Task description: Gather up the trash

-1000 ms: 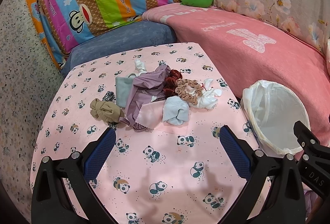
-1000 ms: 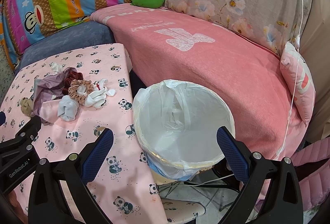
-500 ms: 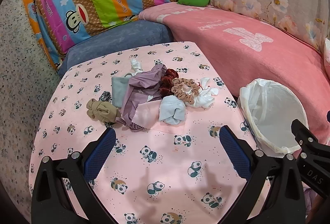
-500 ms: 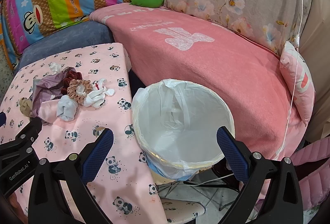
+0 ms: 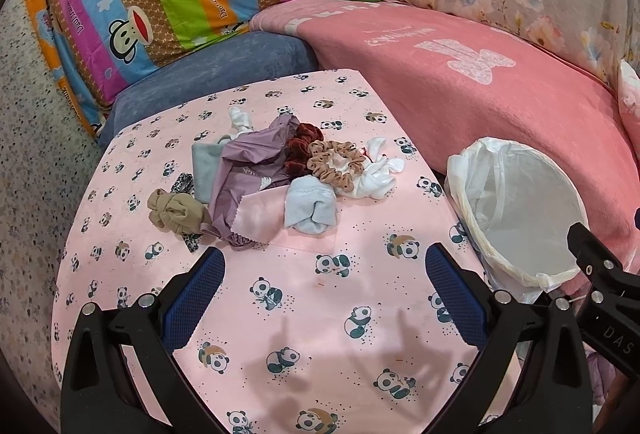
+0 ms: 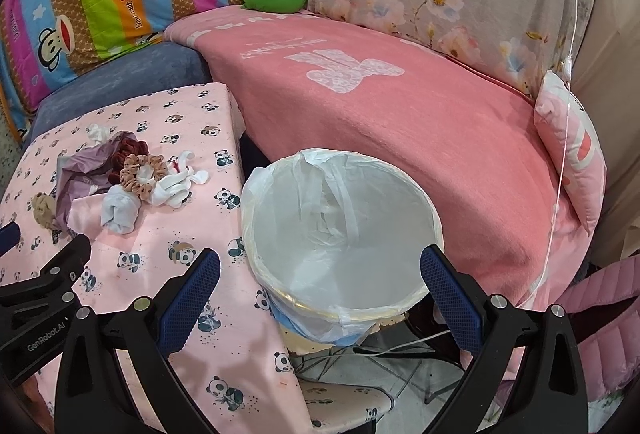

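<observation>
Scraps [image 5: 280, 182] slightly farther than before

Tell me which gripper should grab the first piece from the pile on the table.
Left, probably. The left gripper is open and faces the pile straight ahead over the table. The right gripper, also open, faces the bin, with the pile off to its left.

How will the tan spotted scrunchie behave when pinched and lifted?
The tan scrunchie looks like soft ruffled fabric, so probably floppy and light. It rests on the white cloth and against the maroon scrunchie, so it may drag those along.
</observation>
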`<state>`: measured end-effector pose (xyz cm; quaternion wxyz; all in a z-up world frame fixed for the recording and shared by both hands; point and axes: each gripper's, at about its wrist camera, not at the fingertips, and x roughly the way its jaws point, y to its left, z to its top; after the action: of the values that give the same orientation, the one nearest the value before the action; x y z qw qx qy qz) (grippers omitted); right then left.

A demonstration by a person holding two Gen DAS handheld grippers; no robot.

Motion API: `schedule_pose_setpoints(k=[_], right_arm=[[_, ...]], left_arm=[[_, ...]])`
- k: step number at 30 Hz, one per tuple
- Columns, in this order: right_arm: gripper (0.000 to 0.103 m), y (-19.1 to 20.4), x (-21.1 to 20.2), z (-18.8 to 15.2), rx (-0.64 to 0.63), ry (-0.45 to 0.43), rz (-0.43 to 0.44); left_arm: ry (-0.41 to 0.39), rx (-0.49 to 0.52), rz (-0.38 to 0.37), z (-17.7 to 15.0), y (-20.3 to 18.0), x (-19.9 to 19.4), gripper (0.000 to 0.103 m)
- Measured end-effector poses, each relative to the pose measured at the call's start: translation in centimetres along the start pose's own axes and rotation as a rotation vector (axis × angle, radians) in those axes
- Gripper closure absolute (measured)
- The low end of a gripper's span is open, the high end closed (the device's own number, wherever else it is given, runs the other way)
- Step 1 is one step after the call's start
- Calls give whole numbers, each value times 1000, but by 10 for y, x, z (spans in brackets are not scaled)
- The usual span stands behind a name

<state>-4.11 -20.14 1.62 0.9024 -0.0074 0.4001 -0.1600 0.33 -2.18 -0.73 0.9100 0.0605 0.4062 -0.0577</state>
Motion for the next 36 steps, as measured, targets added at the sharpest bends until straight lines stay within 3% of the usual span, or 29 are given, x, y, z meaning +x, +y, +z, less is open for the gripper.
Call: schedule_pose_setpoints(k=[25, 30, 36], right_arm=[[5, -2, -3, -8, 18, 20, -11], [5, 1, -4, -9, 28, 19, -2], [5, 15, -4, -6, 55, 19, 51]], left_arm=[[20, 5, -34, 0, -2, 1, 7], [62, -28, -90, 0, 10, 10, 7], [58, -53, -65, 3, 46, 21, 7]])
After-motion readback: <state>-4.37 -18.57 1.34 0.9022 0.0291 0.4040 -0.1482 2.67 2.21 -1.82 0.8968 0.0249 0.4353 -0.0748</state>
